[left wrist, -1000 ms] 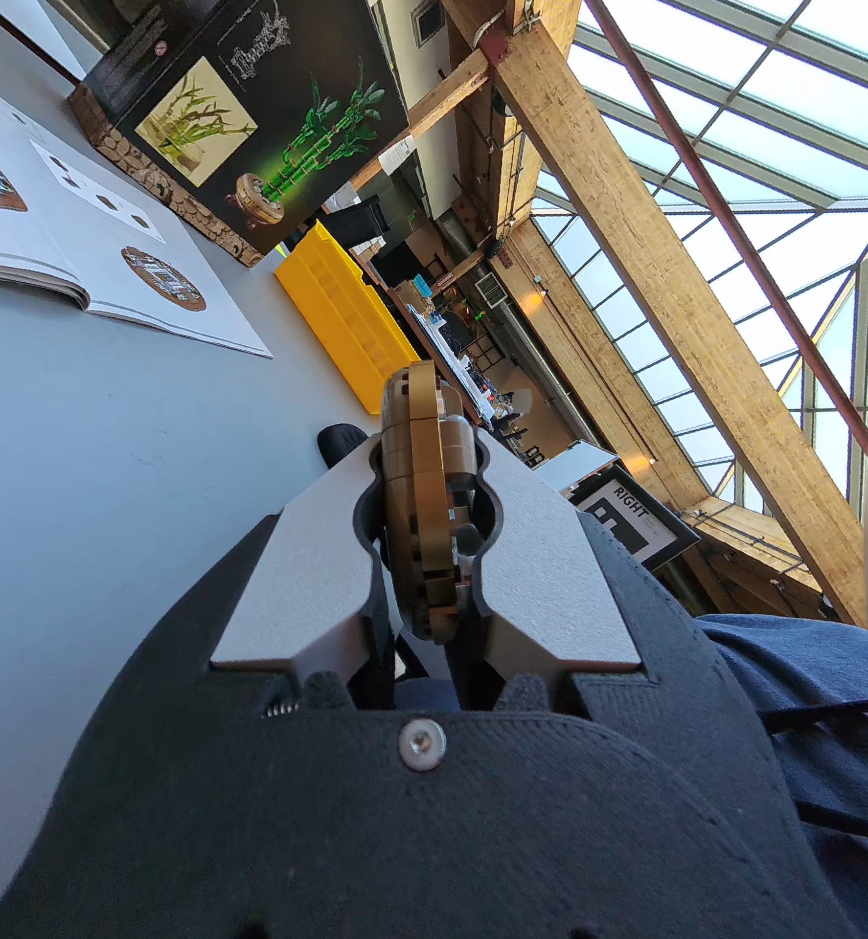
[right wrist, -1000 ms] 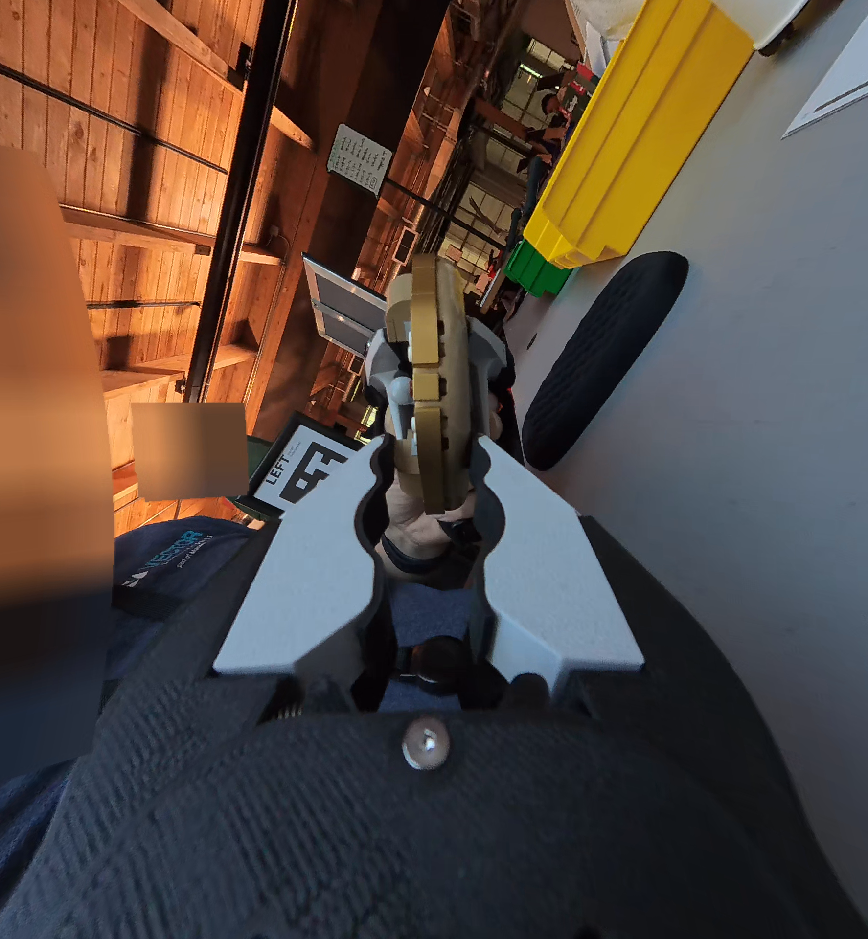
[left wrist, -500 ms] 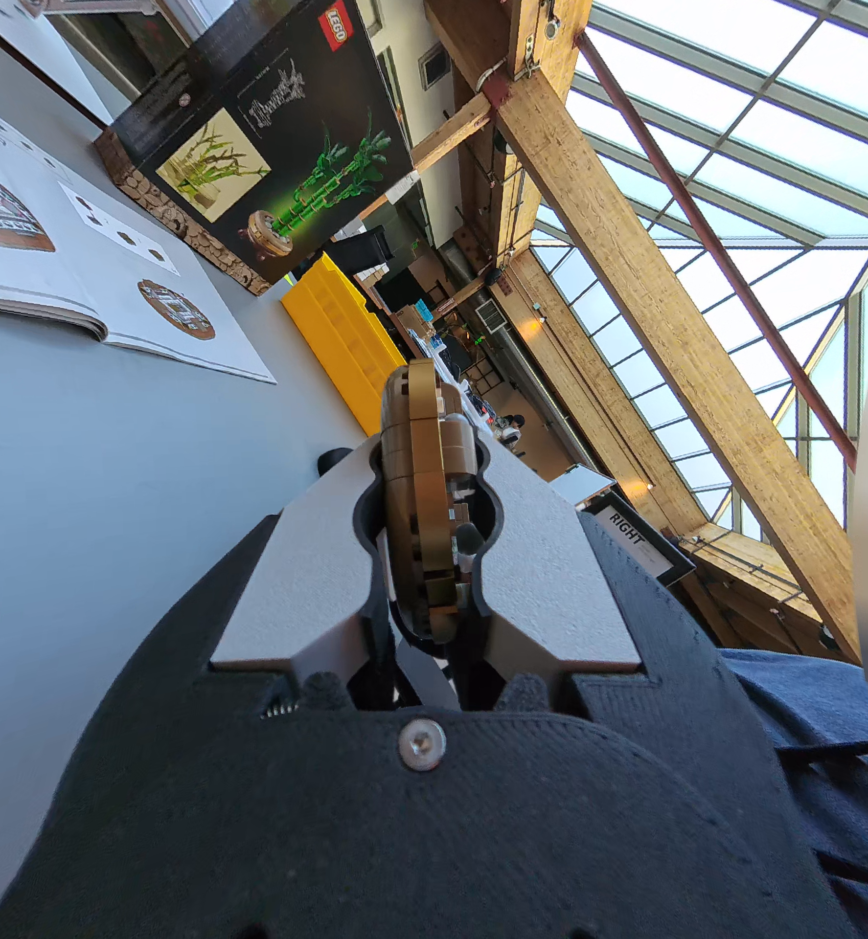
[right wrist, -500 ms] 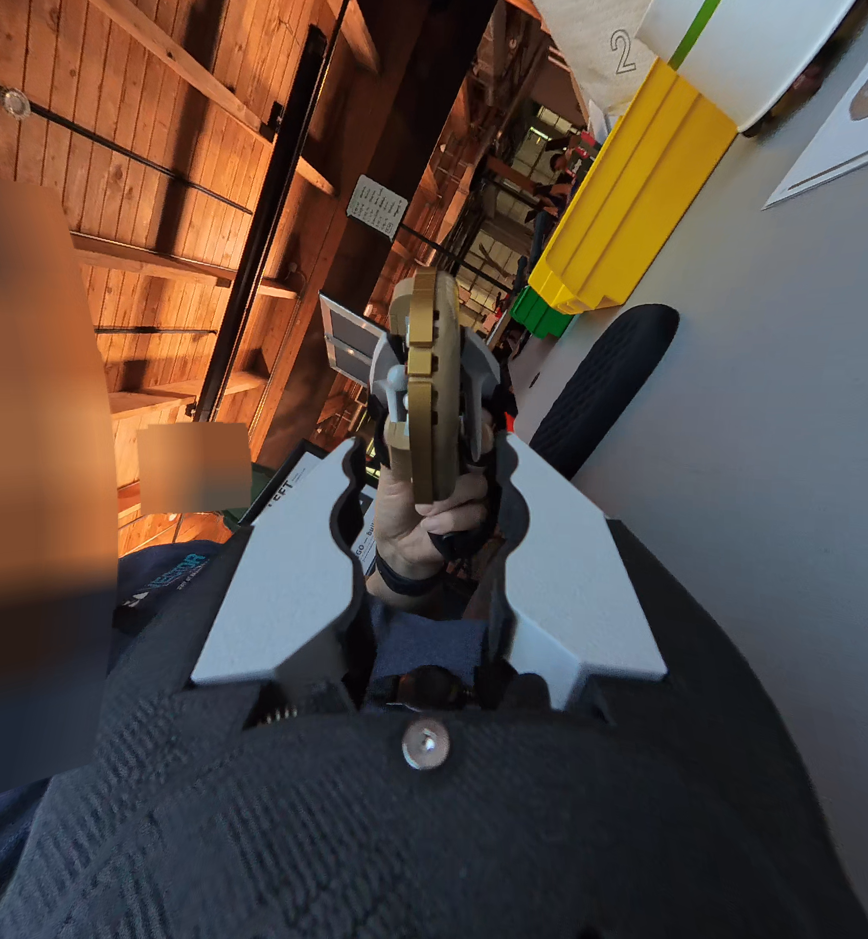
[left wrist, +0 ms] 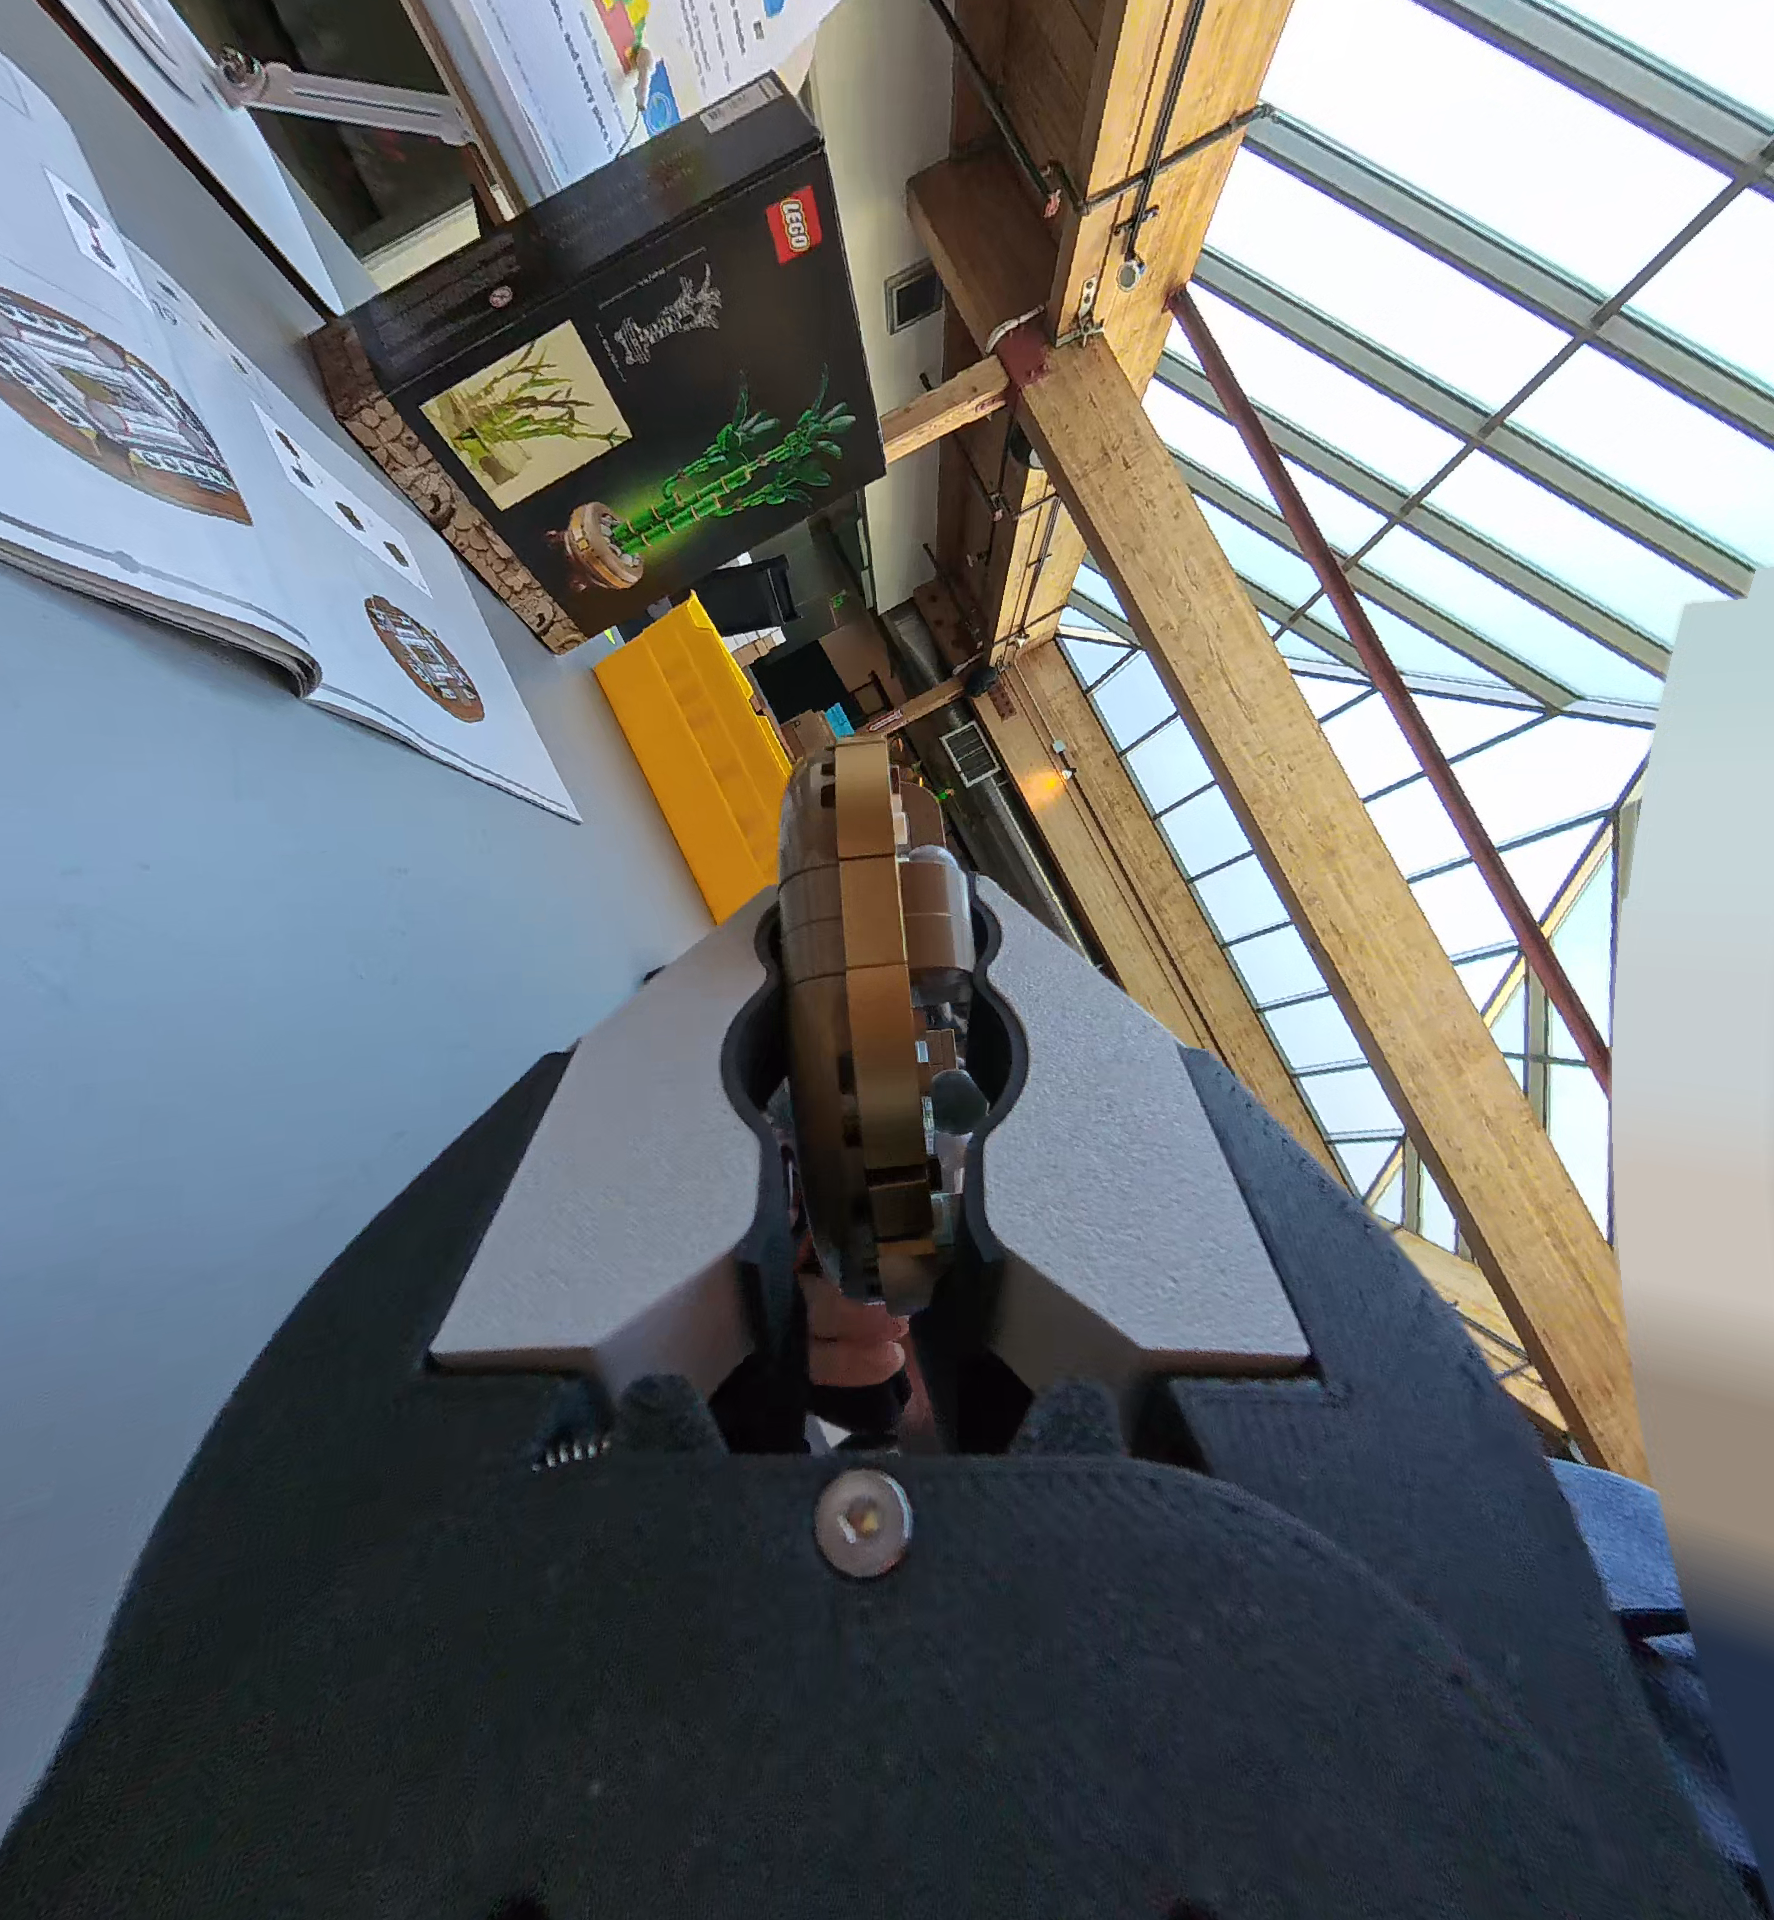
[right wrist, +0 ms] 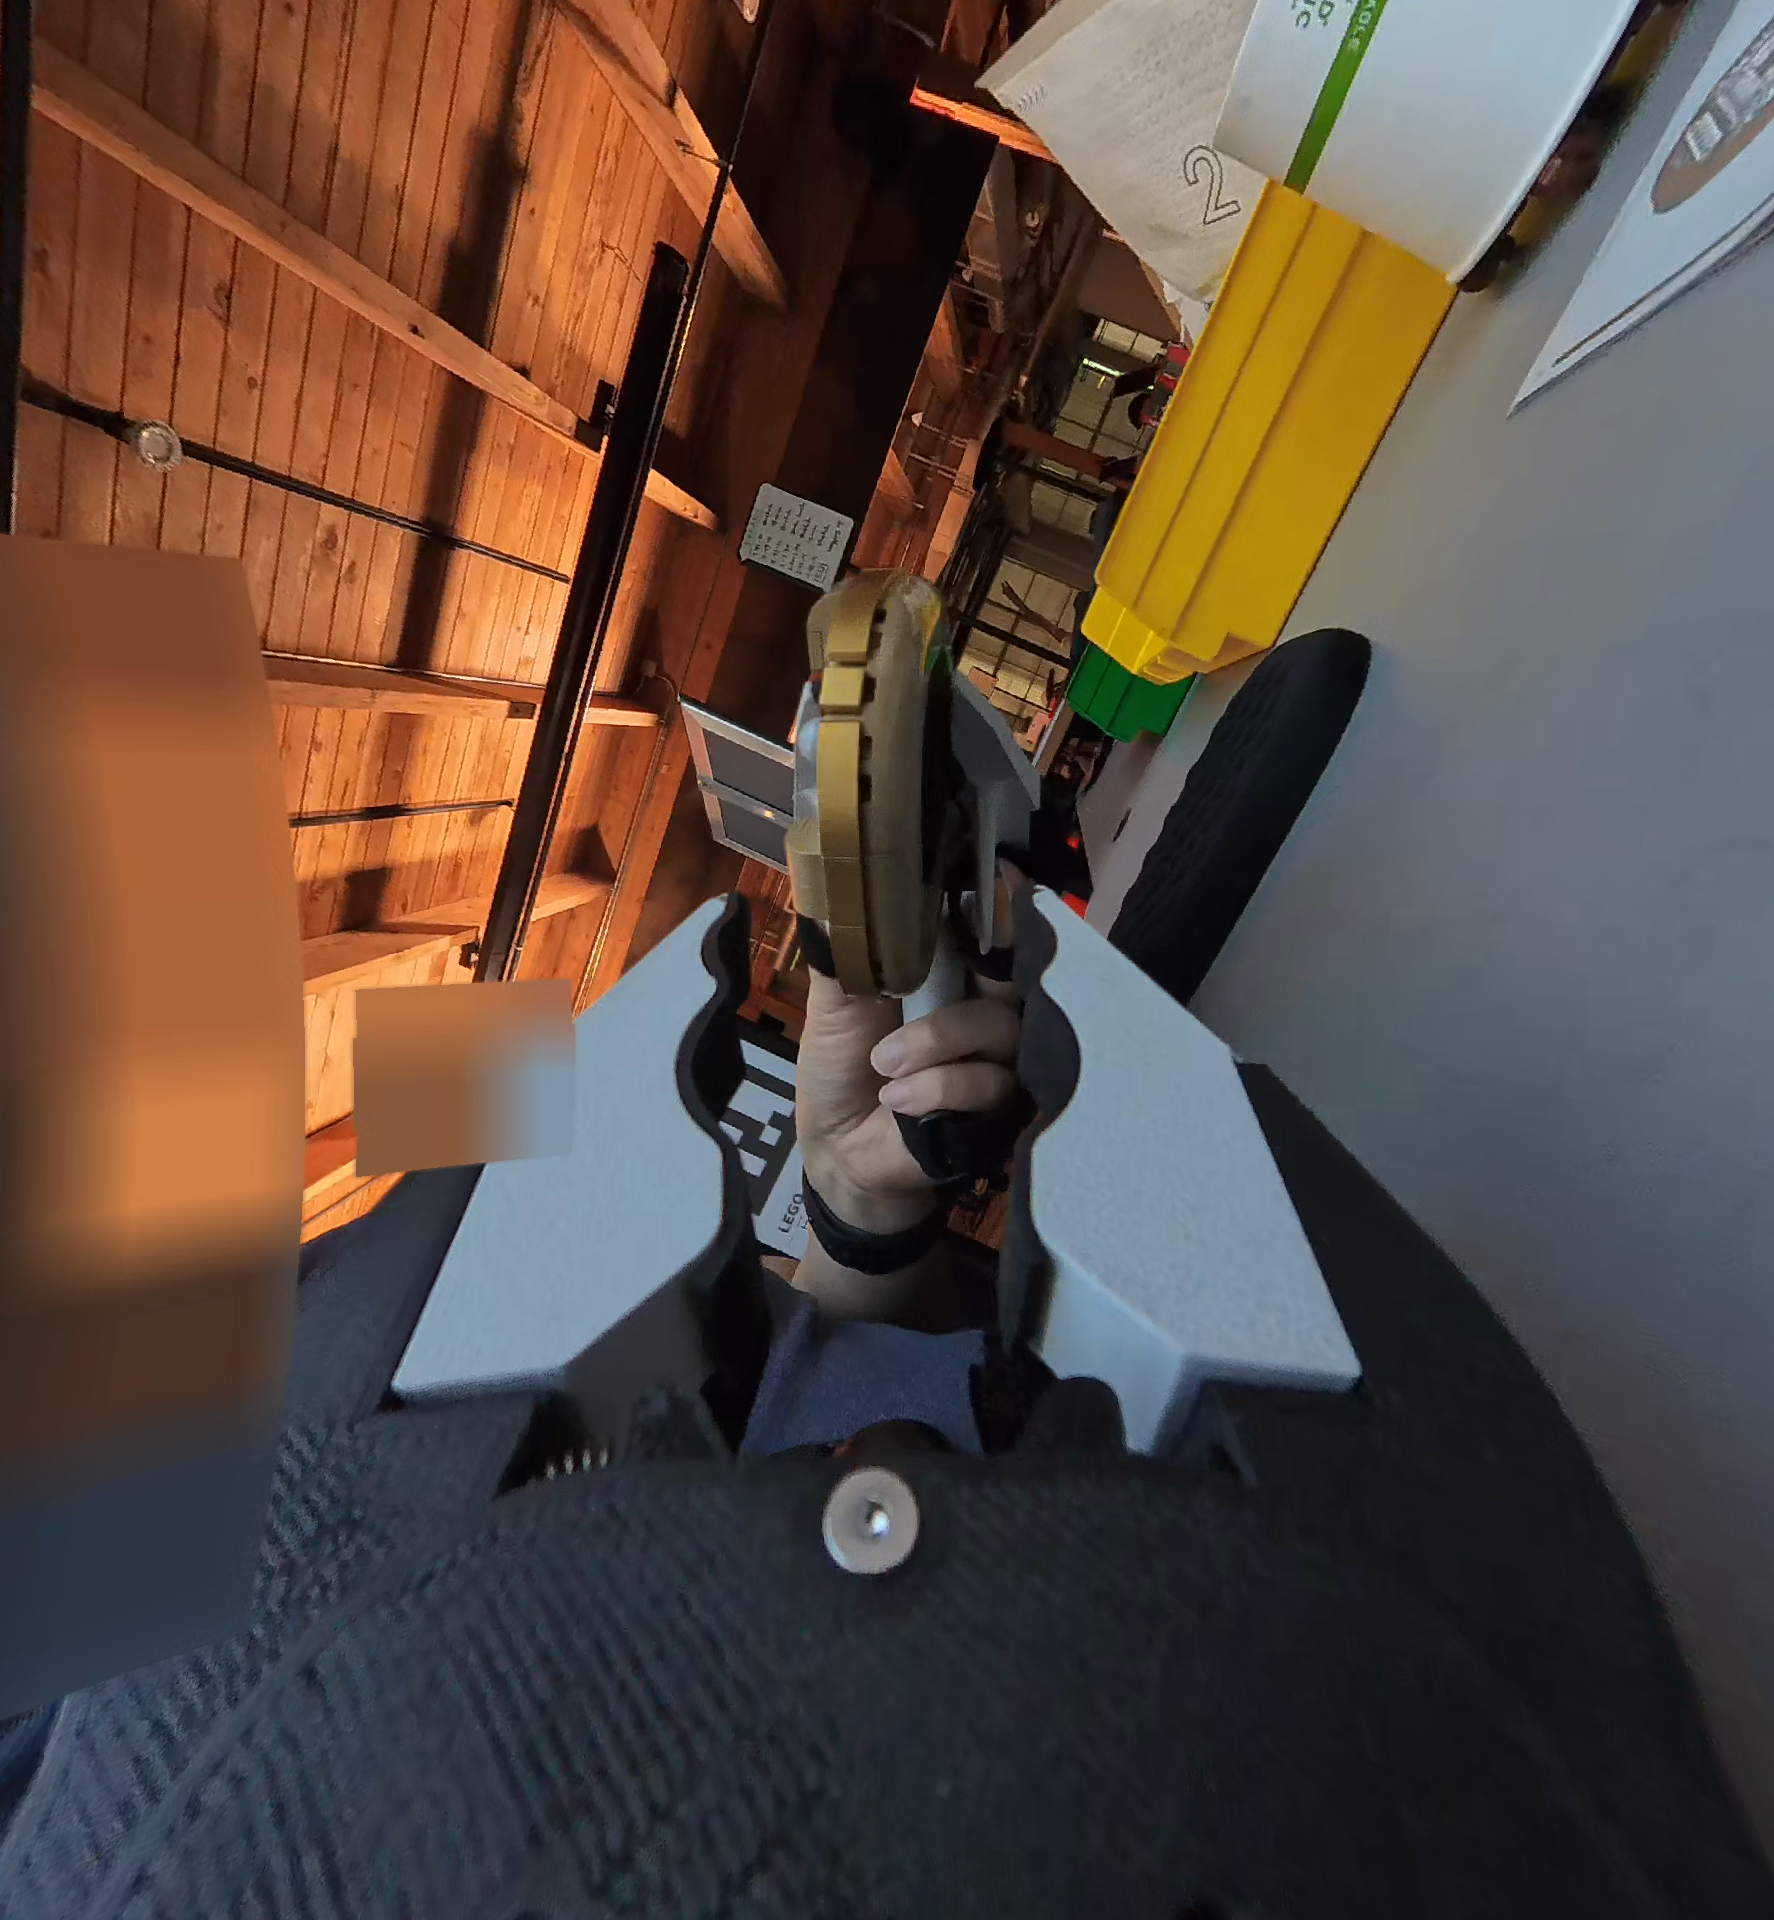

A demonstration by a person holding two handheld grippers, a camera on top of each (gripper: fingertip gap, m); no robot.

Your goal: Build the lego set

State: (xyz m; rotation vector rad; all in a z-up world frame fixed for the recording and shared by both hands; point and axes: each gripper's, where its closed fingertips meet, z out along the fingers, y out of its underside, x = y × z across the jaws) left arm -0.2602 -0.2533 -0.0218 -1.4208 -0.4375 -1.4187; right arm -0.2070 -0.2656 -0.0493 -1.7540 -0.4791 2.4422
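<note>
A round tan and gold lego assembly [left wrist: 862, 1018] stands edge-on between my left gripper's [left wrist: 872, 935] grey fingers, which are shut on it and hold it up off the table. In the right wrist view the same assembly [right wrist: 872, 821] shows ahead of my right gripper [right wrist: 878, 914], held by the left gripper's grey finger [right wrist: 992, 769] with a person's hand [right wrist: 893, 1081] below it. My right gripper is open and empty; its jaws stand wide apart and clear of the assembly.
An open instruction booklet [left wrist: 135, 457] lies on the grey table [left wrist: 187, 987]. The black lego box [left wrist: 644, 364] stands behind it. A yellow bin [left wrist: 696, 748] sits farther back; it also shows in the right wrist view [right wrist: 1267, 447], with a black pad [right wrist: 1247, 800] beside it.
My right gripper has opened, let go of the assembly and drawn back from it. My left gripper keeps hold of the assembly and has tilted, bringing the box and booklet further into view.
</note>
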